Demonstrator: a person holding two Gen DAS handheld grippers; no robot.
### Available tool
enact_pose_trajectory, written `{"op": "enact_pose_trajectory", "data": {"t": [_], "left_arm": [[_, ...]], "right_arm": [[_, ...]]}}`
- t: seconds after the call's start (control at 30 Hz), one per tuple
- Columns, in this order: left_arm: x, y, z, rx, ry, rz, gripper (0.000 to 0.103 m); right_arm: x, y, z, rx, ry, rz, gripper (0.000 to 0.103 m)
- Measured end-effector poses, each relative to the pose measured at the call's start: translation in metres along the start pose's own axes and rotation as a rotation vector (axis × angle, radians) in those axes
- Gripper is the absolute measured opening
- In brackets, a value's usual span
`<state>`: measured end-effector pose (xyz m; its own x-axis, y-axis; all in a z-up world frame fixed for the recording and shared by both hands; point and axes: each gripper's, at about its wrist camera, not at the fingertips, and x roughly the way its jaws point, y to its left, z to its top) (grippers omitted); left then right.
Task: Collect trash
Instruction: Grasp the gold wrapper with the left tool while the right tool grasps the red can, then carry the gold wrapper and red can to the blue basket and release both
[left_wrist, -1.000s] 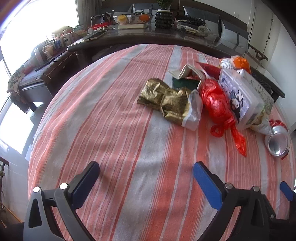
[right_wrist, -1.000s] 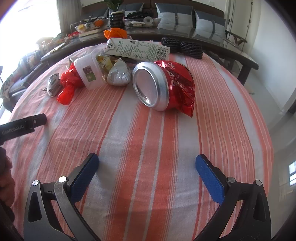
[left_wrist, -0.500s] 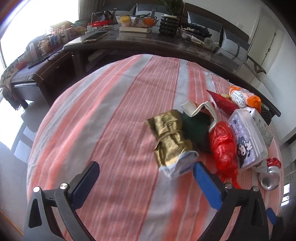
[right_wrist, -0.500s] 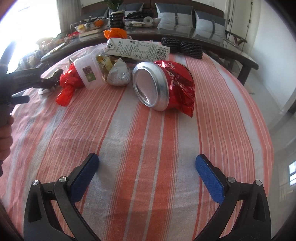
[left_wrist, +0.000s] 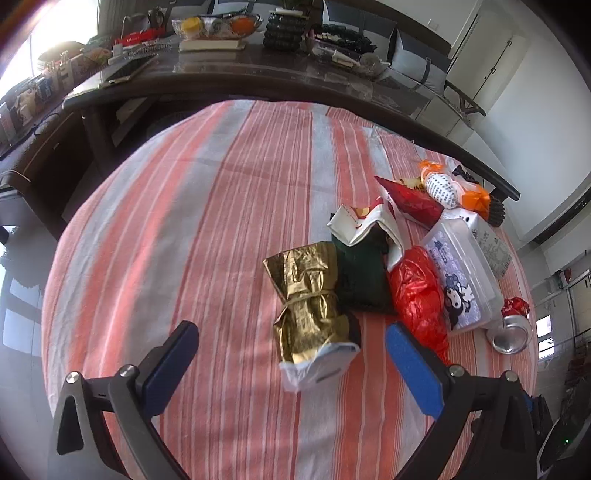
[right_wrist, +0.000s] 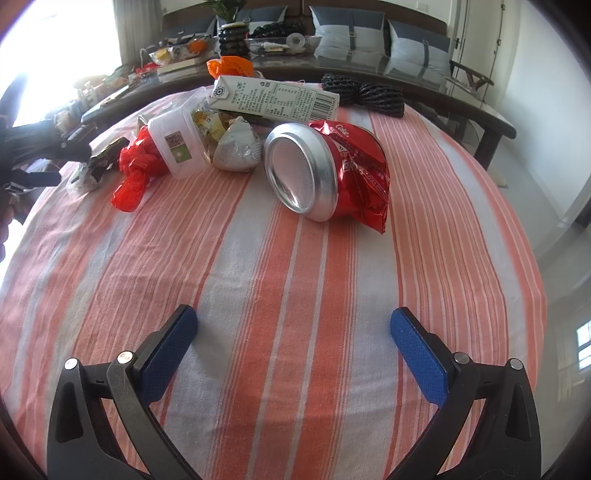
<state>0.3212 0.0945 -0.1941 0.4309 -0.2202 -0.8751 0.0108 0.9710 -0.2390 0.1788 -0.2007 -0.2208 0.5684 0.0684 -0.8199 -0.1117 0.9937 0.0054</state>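
Left tool (left_wrist: 291, 354) gapes above gold wrapper (left_wrist: 310, 306)

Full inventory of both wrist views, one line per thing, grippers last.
Tablecloth: 1, orange and white stripes, covers the round table.
Gold wrapper: 1, gold foil with white end, nearest the left gripper.
Green pouch: 1, dark green, right of the gold wrapper.
Red bag: 1, red plastic, between pouch and box.
Plastic box: 1, clear with cartoon label, pile's right side.
Can: 1, silver base, red body, on its side.
Carton: 1, white, atop the pile.
Foil wrapper: 1, silver, left of the can.
Rope bundle: 1, dark, far edge.
Left gripper: 1, black with blue pads, open.
Right gripper: 1, same, open.
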Motion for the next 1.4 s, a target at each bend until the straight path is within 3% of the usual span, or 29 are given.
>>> {"op": "enact_pose_trajectory", "data": {"t": [0.07, 0.1, 0.2, 0.43, 0.57, 0.67, 0.77, 0.87, 0.97, 1.03, 1.1, 1.13, 1.4], "left_arm": [[0.010, 0.003, 0.002, -0.031, 0.014, -0.019, 0.102], [0.011, 0.004, 0.000, -0.034, 0.003, -0.028, 0.096], [0.005, 0.003, -0.010, 0.018, -0.020, -0.026, 0.046], [-0.051, -0.008, -0.076, 0.060, -0.065, -0.111, 0.046], [-0.055, -0.036, -0.122, 0.122, -0.051, -0.213, 0.046], [-0.041, -0.049, -0.138, 0.136, -0.013, -0.223, 0.046], [-0.043, -0.065, -0.142, 0.204, -0.030, -0.205, 0.046], [-0.039, -0.070, -0.146, 0.214, -0.022, -0.210, 0.046], [-0.039, -0.072, -0.149, 0.222, -0.033, -0.204, 0.046], [-0.040, -0.070, -0.149, 0.213, -0.033, -0.217, 0.046], [-0.041, -0.071, -0.150, 0.214, -0.035, -0.221, 0.046], [-0.042, -0.071, -0.151, 0.215, -0.035, -0.224, 0.046], [-0.045, -0.098, -0.156, 0.217, -0.036, -0.238, 0.046]], "right_arm": [[0.000, 0.000, 0.000, 0.001, 0.000, 0.001, 0.103], [0.000, 0.001, 0.000, 0.002, 0.000, 0.002, 0.103], [0.000, 0.000, 0.000, 0.005, 0.000, 0.006, 0.103], [-0.002, -0.005, 0.001, 0.023, -0.009, 0.033, 0.103], [-0.013, -0.038, 0.012, 0.081, -0.065, 0.231, 0.103], [-0.022, -0.051, 0.044, -0.030, -0.101, 0.195, 0.103], [-0.005, -0.047, 0.075, -0.178, 0.009, 0.219, 0.103], [0.007, -0.037, 0.093, -0.271, 0.015, 0.202, 0.103], [0.024, -0.030, 0.104, -0.304, 0.078, 0.236, 0.103], [0.031, -0.029, 0.106, -0.307, 0.113, 0.253, 0.096], [0.027, -0.036, 0.106, -0.279, 0.100, 0.272, 0.064], [0.022, -0.042, 0.104, -0.253, 0.084, 0.271, 0.060], [-0.018, -0.077, 0.081, -0.087, 0.019, 0.316, 0.058]]}}
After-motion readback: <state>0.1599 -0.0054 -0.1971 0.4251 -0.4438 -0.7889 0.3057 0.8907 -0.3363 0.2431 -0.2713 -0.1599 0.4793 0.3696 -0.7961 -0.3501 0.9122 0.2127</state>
